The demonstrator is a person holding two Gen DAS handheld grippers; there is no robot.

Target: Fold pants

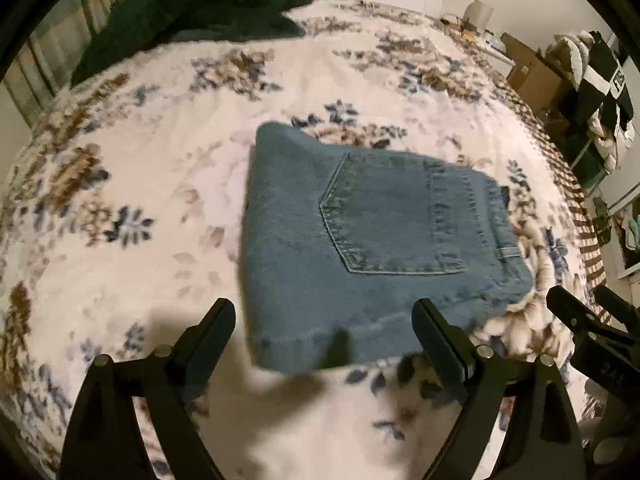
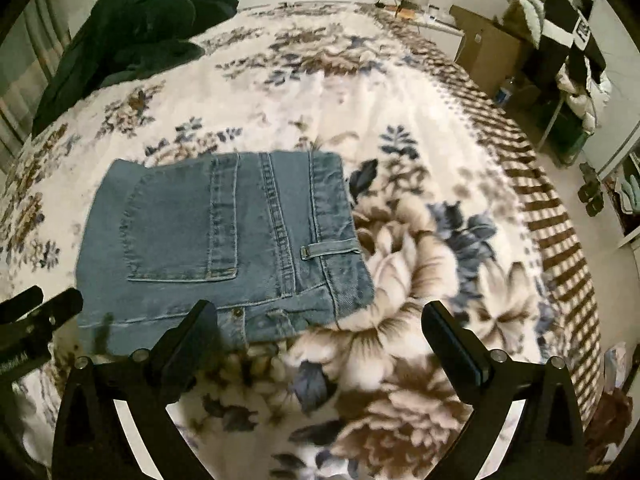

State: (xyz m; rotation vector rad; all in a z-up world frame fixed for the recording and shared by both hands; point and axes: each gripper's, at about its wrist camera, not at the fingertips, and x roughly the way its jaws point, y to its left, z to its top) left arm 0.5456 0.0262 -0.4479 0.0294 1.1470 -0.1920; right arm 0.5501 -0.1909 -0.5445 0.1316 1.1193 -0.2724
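Blue denim pants [image 1: 368, 240] lie folded into a compact rectangle on the floral blanket, back pocket up and waistband to the right. They also show in the right wrist view [image 2: 224, 248]. My left gripper [image 1: 324, 312] is open and empty, its jaws wide apart just above the near edge of the pants. My right gripper [image 2: 320, 316] is open and empty, over the near right corner of the pants. The right gripper's fingers [image 1: 576, 316] show at the right edge of the left wrist view. The left gripper's fingers [image 2: 36, 308] show at the left edge of the right wrist view.
The bed's floral blanket [image 2: 420, 240] spreads all around. A dark green jacket [image 1: 192, 4] lies at the far left of the bed. Past the bed's right edge [image 2: 560, 216] stand cardboard boxes [image 2: 488, 48] and a chair heaped with clothes [image 2: 568, 40].
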